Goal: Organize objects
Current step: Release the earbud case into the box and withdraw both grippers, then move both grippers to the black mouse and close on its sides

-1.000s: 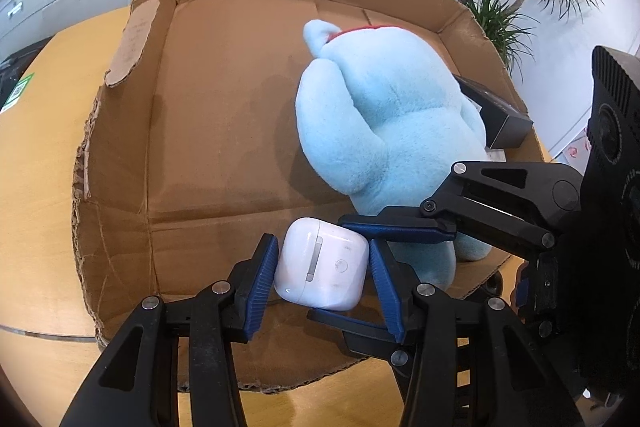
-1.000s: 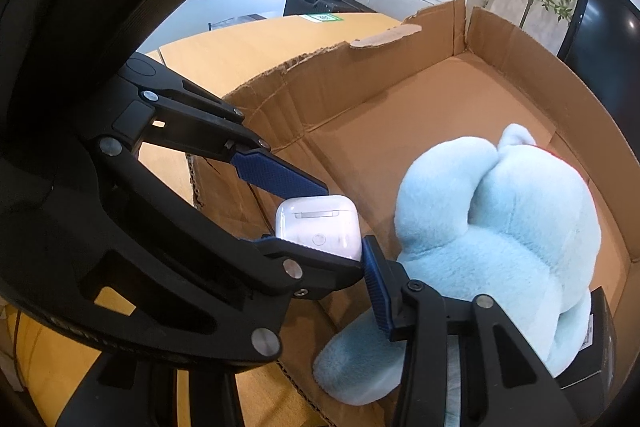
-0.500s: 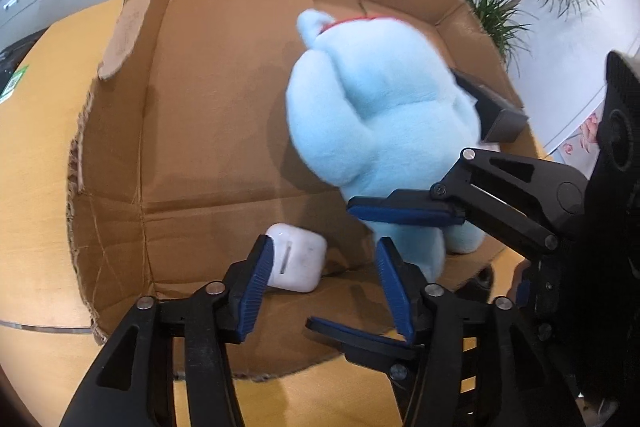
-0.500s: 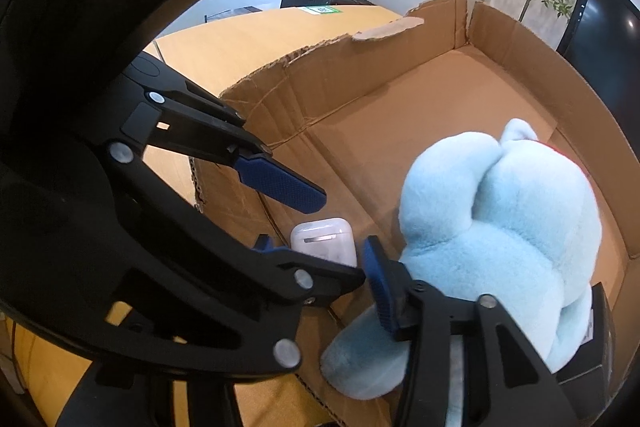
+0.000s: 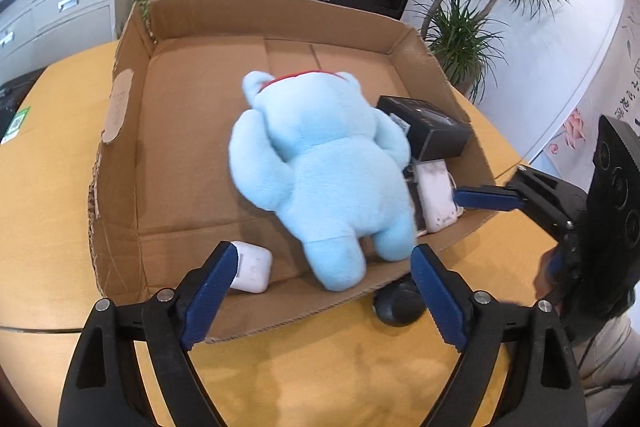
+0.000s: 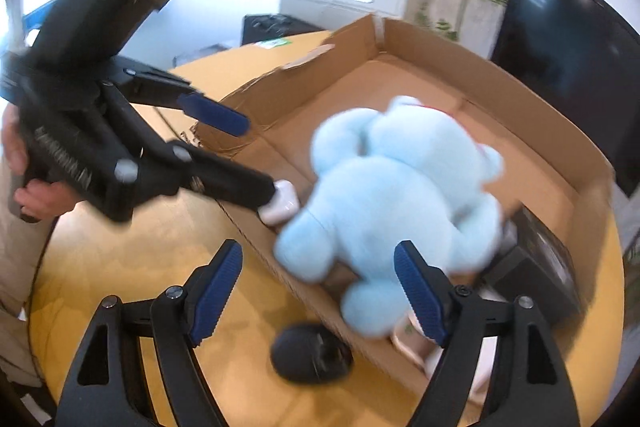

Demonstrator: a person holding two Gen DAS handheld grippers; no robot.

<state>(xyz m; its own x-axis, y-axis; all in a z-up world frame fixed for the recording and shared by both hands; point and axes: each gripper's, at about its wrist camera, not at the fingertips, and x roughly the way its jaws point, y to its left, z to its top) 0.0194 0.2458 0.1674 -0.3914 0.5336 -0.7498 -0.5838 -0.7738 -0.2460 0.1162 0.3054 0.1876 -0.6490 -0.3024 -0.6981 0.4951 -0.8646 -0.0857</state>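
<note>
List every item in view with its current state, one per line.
Left gripper: open, empty, outside the box.
Right gripper: open, empty.
White earbud case: closed, lying in the box's near corner.
Blue plush toy: lying in the box.
Black box: closed, beside the toy.
Cardboard box: open-topped, on the table.
Dark round object: on the table, outside the box.

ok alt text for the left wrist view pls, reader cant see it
The left gripper, jaws open and empty, hovers at the near edge of a shallow cardboard box holding a light blue plush toy, a white earbuds case and a black box. A dark round object sits on the wooden table outside.
</note>
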